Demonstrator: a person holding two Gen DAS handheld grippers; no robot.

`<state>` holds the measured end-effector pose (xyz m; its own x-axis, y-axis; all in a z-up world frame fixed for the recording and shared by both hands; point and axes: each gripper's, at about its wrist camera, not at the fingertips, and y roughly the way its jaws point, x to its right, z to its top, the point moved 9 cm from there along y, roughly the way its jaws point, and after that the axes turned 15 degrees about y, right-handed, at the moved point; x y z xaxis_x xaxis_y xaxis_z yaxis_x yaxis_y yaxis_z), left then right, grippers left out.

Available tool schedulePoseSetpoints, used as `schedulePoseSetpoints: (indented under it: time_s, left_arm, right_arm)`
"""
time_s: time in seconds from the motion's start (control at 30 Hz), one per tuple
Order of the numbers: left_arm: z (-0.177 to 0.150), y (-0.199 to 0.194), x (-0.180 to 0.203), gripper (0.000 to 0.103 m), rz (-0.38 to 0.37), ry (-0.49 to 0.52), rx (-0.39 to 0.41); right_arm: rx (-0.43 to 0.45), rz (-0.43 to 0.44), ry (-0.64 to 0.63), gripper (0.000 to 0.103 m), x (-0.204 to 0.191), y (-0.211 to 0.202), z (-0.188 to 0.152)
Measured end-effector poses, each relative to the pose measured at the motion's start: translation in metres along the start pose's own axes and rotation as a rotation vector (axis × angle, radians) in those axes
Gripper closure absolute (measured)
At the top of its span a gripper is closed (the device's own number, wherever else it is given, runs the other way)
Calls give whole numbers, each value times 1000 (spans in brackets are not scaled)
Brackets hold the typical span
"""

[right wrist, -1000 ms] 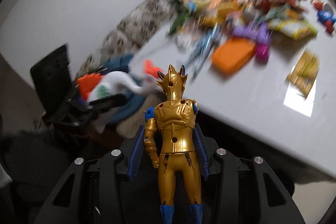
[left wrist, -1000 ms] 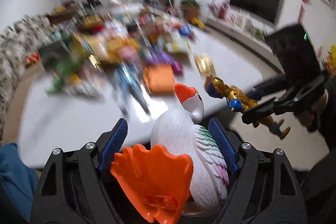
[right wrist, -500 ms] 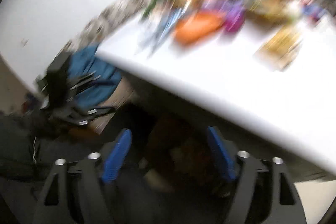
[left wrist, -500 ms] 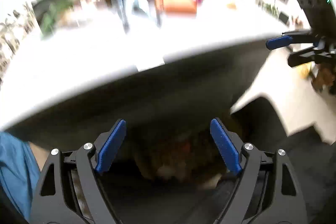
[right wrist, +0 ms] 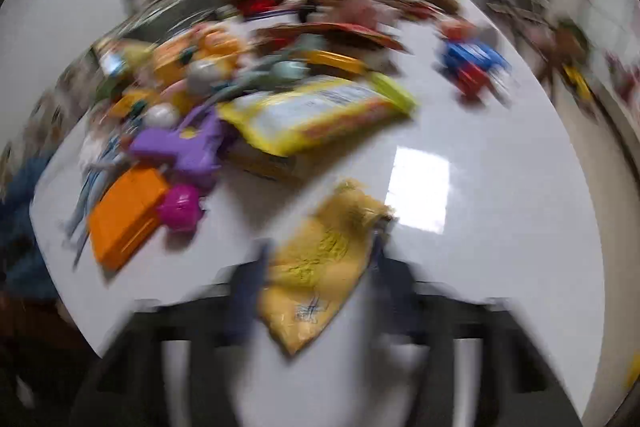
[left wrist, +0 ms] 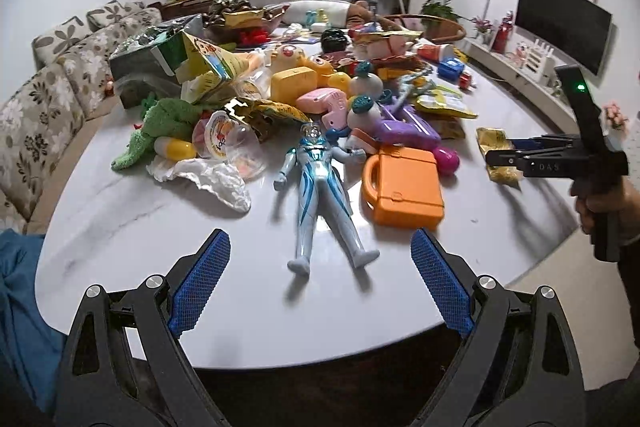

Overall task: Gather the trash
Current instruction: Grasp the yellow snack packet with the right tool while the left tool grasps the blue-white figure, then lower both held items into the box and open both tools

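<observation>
My left gripper (left wrist: 320, 267) is open and empty above the near edge of the white table (left wrist: 120, 227), with a silver-blue action figure (left wrist: 320, 183) lying just ahead between its fingers. My right gripper (right wrist: 320, 267) is blurred; its fingers stand on either side of a crumpled yellow wrapper (right wrist: 320, 263) on the table. In the left wrist view the right gripper (left wrist: 496, 157) reaches the same yellow wrapper (left wrist: 496, 147) at the table's right side. Whether it grips the wrapper I cannot tell.
An orange toy case (left wrist: 404, 187), a purple toy (left wrist: 400, 125), a green plush (left wrist: 160, 127), crumpled white paper (left wrist: 212, 179) and several toys and snack bags crowd the table's middle and far side. A sofa (left wrist: 48, 99) stands left, a TV (left wrist: 560, 19) right.
Both grippers let go of their toys, the goose and the gold figure, below the table edge, then rose back over the table. The right one moved onto the yellow wrapper.
</observation>
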<state>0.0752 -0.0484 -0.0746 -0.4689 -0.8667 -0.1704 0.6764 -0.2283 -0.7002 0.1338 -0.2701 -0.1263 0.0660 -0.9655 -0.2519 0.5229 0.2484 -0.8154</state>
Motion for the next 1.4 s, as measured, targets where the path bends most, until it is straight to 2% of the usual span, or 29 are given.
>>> schedulePoseSetpoints:
  time_s: [0.03,0.1,0.13,0.3,0.43,0.47,0.5,0.53,0.57,0.6,0.63,0.7,0.73,0.8,0.93,1.07,1.17,1.27,1.37,1.4]
  left_arm:
    - [1,3,2,14,16,1,-5]
    - [5,11,7,14,19,-3,-21]
    - [7,15,8,14,12,-6,-26]
    - [20,50,6,14,-12,-69,-73]
    - [17,79,-11,14,-77,-195,-100]
    - [16,82,-17,24,-90,-231,-96]
    - [17,83,-23,32,-72,-232,-96]
    - [17,86,-28,33,-35,-199,-113]
    - [17,89,-30,46,-15,-169,-123]
    - [16,90,-32,51,21,-132,-128]
    - [16,90,-30,51,17,-90,-131]
    - [14,85,-30,52,-17,-96,-128]
    - [16,76,-32,52,-12,-91,-106]
    - [29,44,-38,53,23,-54,-9]
    - [39,-30,-34,53,-9,-20,153]
    - [17,-94,-16,53,-51,44,262]
    - [-5,-123,5,53,-93,122,299]
    - [-34,-126,25,52,-188,190,261]
    - [-82,-105,51,52,-265,278,155]
    - [-103,-87,61,52,-302,298,92]
  right_arm:
    - [-13,28,-31,97,-6,0,-3]
    - [17,-7,-138,100,-14,-6,-7]
    - [25,1,-166,100,-16,-9,-9]
    - [5,126,-59,100,-2,-22,-8]
    - [-14,190,-1,100,3,-22,-10]
    - [-18,199,5,100,2,-22,-12]
    - [-17,199,6,100,2,-23,-15]
    - [-16,199,4,100,0,-25,-18]
    - [-16,204,9,100,-2,-24,-19]
    - [-17,213,22,100,-4,-25,-20]
    - [-16,215,35,100,-6,-25,-21]
    - [-5,213,50,103,-10,-26,-21]
    - [1,212,57,103,-12,-28,-21]
    - [21,209,70,103,-20,-34,-20]
    - [41,207,88,103,-39,-49,-24]
    - [43,207,126,103,-62,-70,-37]
    - [41,217,133,103,-83,-96,-57]
    - [-6,238,132,103,-107,-116,-90]
    - [-96,224,131,103,-123,-107,-134]
    - [-128,209,134,103,-124,-97,-148]
